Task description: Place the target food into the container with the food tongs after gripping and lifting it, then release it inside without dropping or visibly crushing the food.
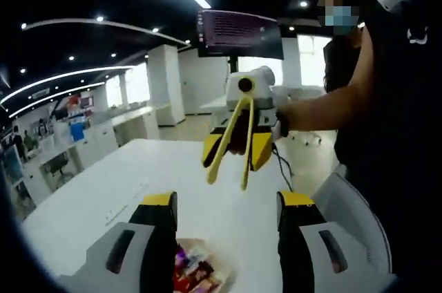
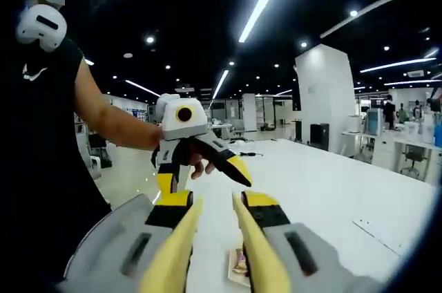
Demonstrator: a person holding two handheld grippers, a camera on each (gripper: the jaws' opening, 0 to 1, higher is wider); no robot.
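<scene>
Yellow food tongs (image 1: 222, 149) hang tips-down in my right gripper (image 1: 236, 151), which a person's hand holds over the white table (image 1: 103, 182). In the right gripper view the tongs' two arms (image 2: 173, 255) run forward along the jaws of my right gripper (image 2: 214, 200), which is shut on them, and the tips are apart. My left gripper (image 1: 228, 200) is open with nothing between its fingers. It also shows as the left gripper (image 2: 204, 175), held in a hand. Small colourful wrapped food pieces (image 1: 197, 269) lie on a beige tray below; the same food (image 2: 239, 264) sits between the tong arms.
A person in black (image 1: 394, 134) stands at the table's right edge. A dark monitor on a stand (image 1: 238, 34) rises behind the table. A white chair back (image 1: 349, 200) is at the right. Office desks (image 1: 90, 141) and a white pillar (image 2: 321, 92) lie beyond.
</scene>
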